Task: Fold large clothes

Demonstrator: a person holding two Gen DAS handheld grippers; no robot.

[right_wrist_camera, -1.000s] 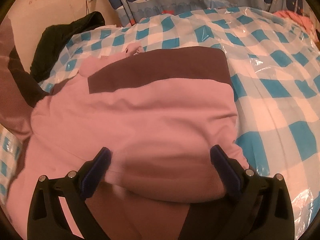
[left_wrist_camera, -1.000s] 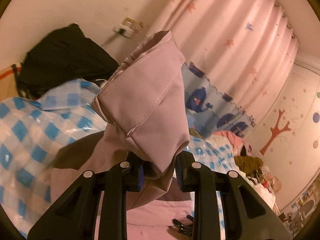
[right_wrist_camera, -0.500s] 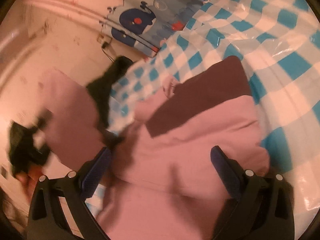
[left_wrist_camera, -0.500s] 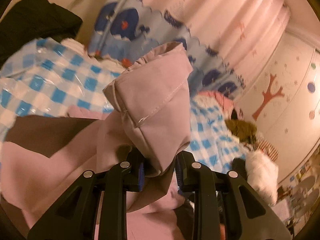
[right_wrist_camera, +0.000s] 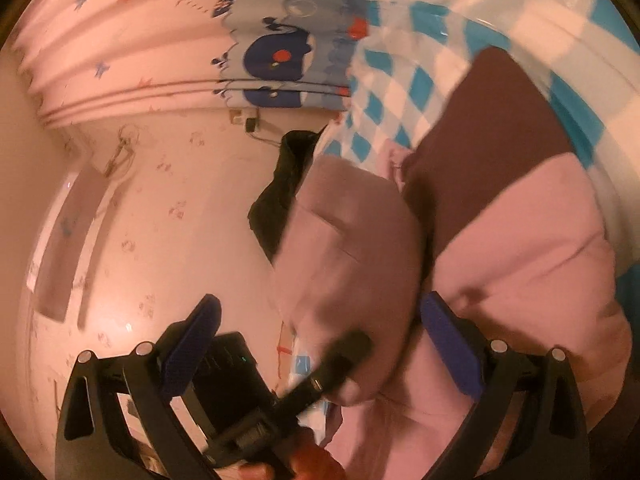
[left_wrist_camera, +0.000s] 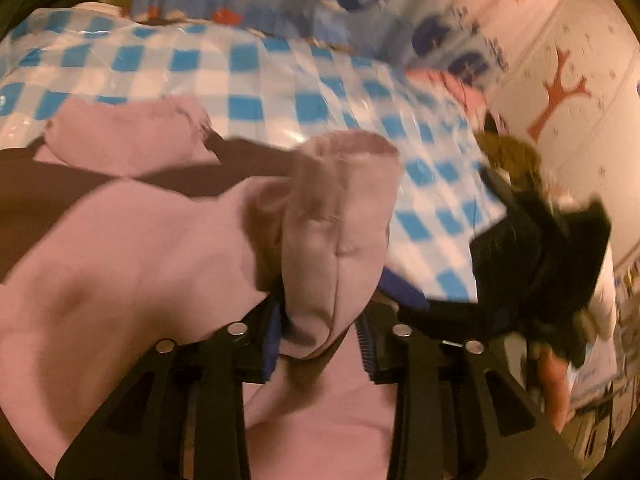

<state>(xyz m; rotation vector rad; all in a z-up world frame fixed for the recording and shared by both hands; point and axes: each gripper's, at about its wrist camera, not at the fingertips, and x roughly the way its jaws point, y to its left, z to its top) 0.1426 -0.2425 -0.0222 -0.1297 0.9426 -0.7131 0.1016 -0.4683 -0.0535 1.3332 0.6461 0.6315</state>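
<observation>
A large pink and brown garment lies on a bed with a blue checked plastic cover. My left gripper is shut on a pink sleeve end of the garment and holds it over the pink body. My right gripper is open and holds nothing; it shows at the right of the left wrist view. In the right wrist view the held sleeve hangs in front of the garment, with the left gripper's fingers below it.
A whale-print curtain hangs behind the bed. A black garment lies at the bed's edge by the wall. A wall socket sits on the pink wall. Soft toys and clothes pile at the bed's far right.
My left gripper has carried the sleeve down and across over the garment. My right gripper has lifted off the garment and swung left, toward the wall, still open.
</observation>
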